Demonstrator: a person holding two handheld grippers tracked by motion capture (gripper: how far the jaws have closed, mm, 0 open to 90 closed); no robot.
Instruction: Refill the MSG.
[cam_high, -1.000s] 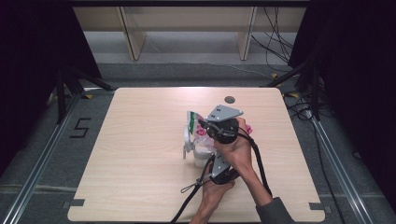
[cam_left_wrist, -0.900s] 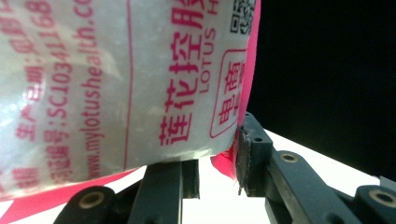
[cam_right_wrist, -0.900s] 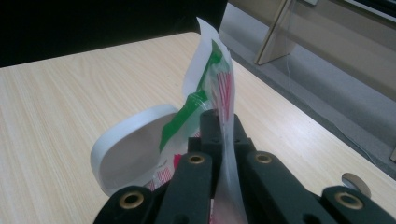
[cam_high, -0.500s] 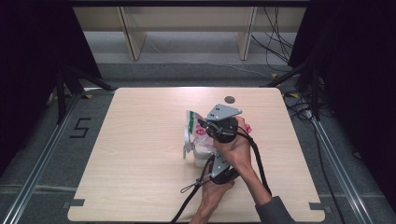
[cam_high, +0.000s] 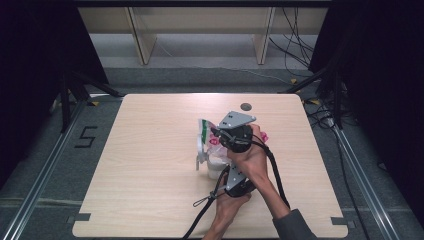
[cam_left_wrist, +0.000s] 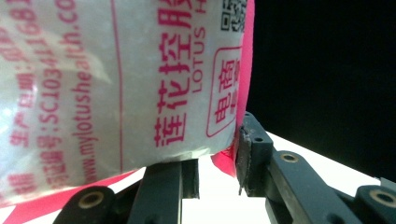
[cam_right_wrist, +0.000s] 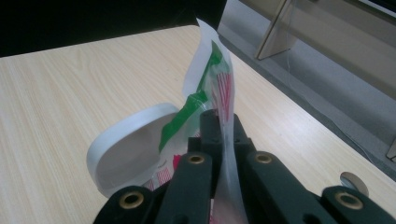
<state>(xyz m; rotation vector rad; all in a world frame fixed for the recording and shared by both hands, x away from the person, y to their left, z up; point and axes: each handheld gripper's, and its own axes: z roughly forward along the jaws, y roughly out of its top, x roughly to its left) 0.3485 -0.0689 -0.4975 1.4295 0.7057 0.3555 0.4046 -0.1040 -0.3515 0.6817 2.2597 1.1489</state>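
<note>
Two claws hold one printed plastic bag (cam_high: 210, 142) upright near the middle of the pale wooden desk (cam_high: 150, 170), its long axis vertical and sealed top edge pointing up. The right claw (cam_right_wrist: 219, 126) is pinched tight on its edge; the left claw (cam_left_wrist: 217, 158) grips its pink-trimmed lower part. Grey floor and dark curtains surround the desk.

Upright pink-printed pouch (cam_high: 212, 142) over white bowl (cam_right_wrist: 126, 144)
</note>
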